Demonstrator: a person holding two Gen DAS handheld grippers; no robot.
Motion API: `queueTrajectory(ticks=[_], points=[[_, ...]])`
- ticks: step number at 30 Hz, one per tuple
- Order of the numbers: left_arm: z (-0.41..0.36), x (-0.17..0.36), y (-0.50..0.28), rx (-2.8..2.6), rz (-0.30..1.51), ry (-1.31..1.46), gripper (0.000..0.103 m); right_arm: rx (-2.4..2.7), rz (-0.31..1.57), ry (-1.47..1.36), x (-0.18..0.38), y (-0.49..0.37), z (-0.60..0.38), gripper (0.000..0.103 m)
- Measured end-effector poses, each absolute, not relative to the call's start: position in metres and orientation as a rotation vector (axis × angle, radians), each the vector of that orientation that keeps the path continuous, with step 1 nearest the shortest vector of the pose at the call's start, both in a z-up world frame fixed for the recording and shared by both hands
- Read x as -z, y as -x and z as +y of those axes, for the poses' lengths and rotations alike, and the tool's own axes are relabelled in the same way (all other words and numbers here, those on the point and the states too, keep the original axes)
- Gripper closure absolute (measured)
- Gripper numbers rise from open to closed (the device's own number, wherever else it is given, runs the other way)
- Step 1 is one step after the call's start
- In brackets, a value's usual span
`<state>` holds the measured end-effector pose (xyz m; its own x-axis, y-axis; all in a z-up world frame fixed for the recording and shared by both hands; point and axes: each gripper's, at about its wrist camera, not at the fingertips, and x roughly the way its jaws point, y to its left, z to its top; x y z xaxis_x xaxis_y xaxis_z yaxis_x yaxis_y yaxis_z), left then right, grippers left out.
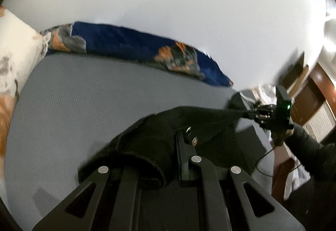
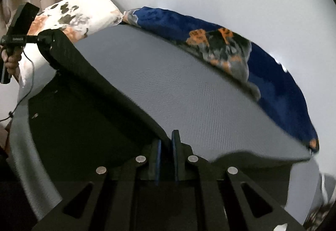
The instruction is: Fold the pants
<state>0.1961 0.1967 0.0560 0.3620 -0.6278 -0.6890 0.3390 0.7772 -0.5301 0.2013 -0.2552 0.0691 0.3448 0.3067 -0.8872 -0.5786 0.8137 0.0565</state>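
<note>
Pants (image 2: 88, 104) pinched in closed right gripper (image 2: 166, 159) and, apparently, closed left gripper (image 1: 168, 157); stretched taut between jaws, raised above bed (image 2: 189, 88) for folding.

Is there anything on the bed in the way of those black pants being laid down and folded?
Nothing visible. Both grippers grip the black pants, stretched between the left gripper and right gripper above bare grey mattress. The blue blanket and floral pillow lie along the far edge.

black pants (image 2: 88, 109), stretched taut between both claws, edge pinched at each, hanging above the grey mattress (image 2: 189, 92)
</note>
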Motion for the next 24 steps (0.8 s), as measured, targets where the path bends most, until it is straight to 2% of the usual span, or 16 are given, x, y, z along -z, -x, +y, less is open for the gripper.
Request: queueTrajectory(ticks=[11,16,22,23,24], points=[[0.192,-0.007,-0.109,0.677,1.247,0.236,0.092,-0.566,1.24,0.157,-0.025,-0.109,-0.254,0.097],[0.188,0.013,-0.096,0.635,1.341,0.15,0.087,-0.565,1.294,0.181,0.003,-0.098,-0.246,0.097],[0.186,0.0,-0.092,0.589,1.383,0.061,0.072,-0.545,1.323,0.151,0.017,-0.098,-0.244,0.097],[0.187,-0.003,-0.091,0.582,1.385,0.042,0.063,-0.544,1.321,0.149,0.017,-0.098,-0.244,0.097],[0.189,-0.008,-0.089,0.554,1.389,0.01,0.046,-0.543,1.319,0.148,0.016,-0.098,-0.244,0.097]])
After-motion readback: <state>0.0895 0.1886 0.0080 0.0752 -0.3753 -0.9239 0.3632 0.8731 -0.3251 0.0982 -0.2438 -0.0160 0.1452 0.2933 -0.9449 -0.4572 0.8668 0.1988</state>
